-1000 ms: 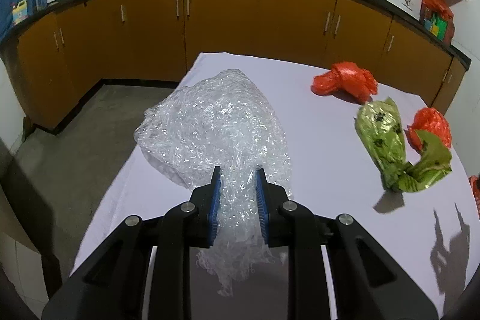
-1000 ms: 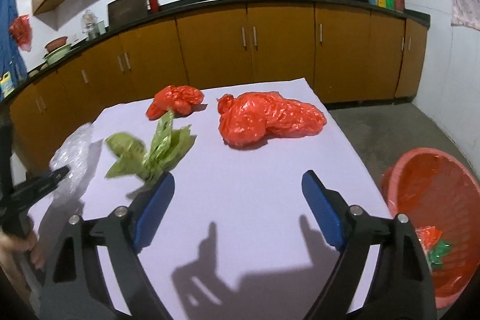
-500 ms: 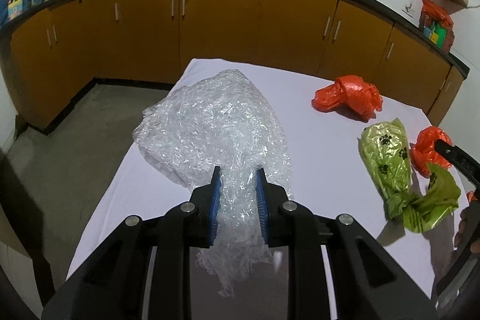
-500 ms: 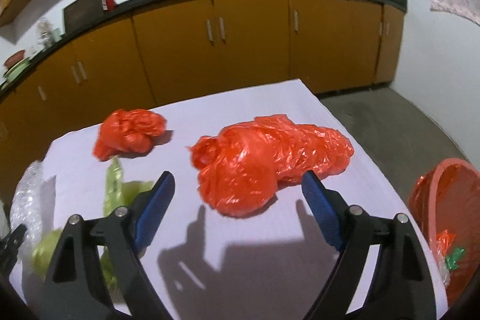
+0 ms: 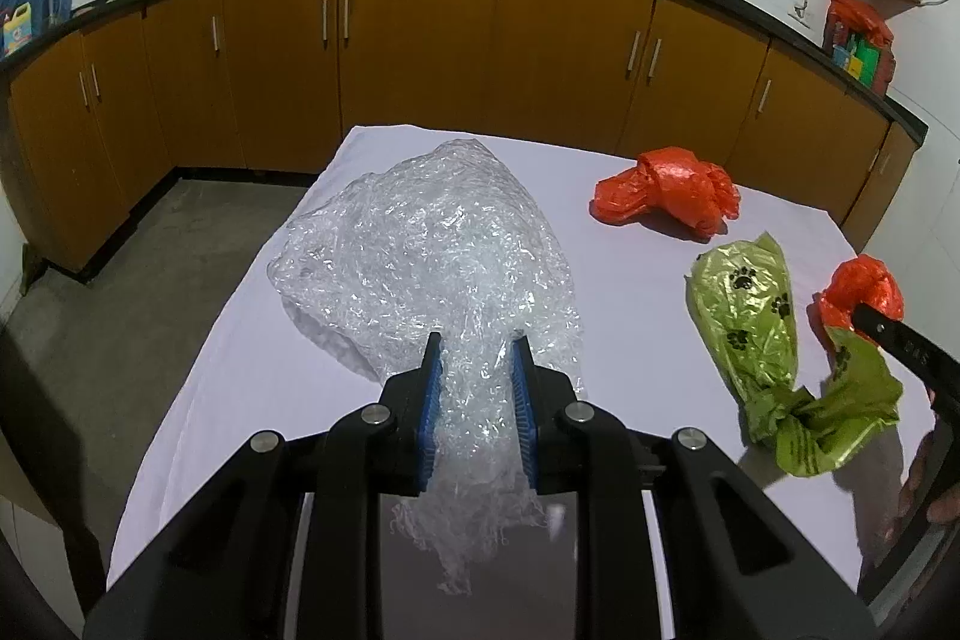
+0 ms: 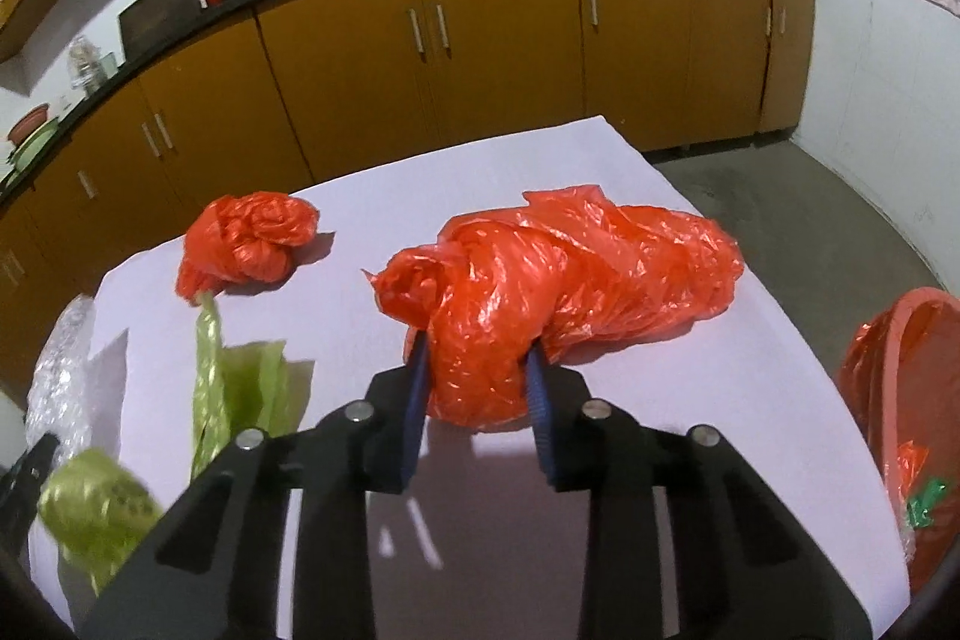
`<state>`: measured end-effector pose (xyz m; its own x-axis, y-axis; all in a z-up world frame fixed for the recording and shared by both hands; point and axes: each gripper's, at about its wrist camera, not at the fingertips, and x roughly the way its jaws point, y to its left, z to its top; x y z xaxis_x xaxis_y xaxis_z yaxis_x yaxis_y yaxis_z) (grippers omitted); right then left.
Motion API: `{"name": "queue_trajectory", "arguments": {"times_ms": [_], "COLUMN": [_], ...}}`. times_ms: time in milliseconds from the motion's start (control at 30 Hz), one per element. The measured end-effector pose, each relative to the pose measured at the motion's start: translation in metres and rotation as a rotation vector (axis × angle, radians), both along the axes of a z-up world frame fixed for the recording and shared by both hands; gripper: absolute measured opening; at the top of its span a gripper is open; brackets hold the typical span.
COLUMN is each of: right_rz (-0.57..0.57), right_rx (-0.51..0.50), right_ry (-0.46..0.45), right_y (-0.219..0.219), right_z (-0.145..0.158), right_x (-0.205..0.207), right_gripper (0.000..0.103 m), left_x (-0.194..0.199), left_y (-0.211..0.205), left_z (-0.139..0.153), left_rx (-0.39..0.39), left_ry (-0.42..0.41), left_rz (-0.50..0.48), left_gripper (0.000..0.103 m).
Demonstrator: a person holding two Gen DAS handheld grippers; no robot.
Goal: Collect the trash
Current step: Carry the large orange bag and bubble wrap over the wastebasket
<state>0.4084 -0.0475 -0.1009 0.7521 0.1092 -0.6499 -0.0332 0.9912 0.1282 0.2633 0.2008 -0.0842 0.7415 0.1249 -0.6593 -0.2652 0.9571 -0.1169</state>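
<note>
The right tool [image 6: 477,379], wide open a second ago, has moved forward over the bench and closed its blue pads on the large crumpled orange-red plastic bag [image 6: 564,274].

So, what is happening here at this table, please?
A person is collecting trash with two handheld grippers. The left gripper is shut on the clear wrap. The right gripper has its jaws closed on the big red bag. A small red bag and green bag lie on the table; the bin stands beside it.
</note>
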Motion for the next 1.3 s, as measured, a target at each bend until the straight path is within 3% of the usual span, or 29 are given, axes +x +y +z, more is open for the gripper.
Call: {"name": "queue_trajectory", "arguments": {"times_ms": [533, 900, 1300], "right_rz": [0.115, 0.028, -0.127], "right_rx": [-0.06, -0.067, -0.102], "right_ry": [-0.144, -0.222, -0.231], "right_y": [-0.026, -0.098, -0.19], "right_z": [0.049, 0.092, 0.097], "right_x": [-0.108, -0.168, -0.209], "right_gripper": [0.026, 0.026, 0.026], "left_x": [-0.037, -0.056, -0.058], "left_y": [-0.048, -0.111, -0.198], "left_z": [0.053, 0.083, 0.094], "left_rx": [-0.001, -0.024, -0.054], "left_ry": [-0.094, -0.148, -0.146], "left_rz": [-0.085, -0.208, -0.384], "left_gripper": [0.022, 0.022, 0.022]}}
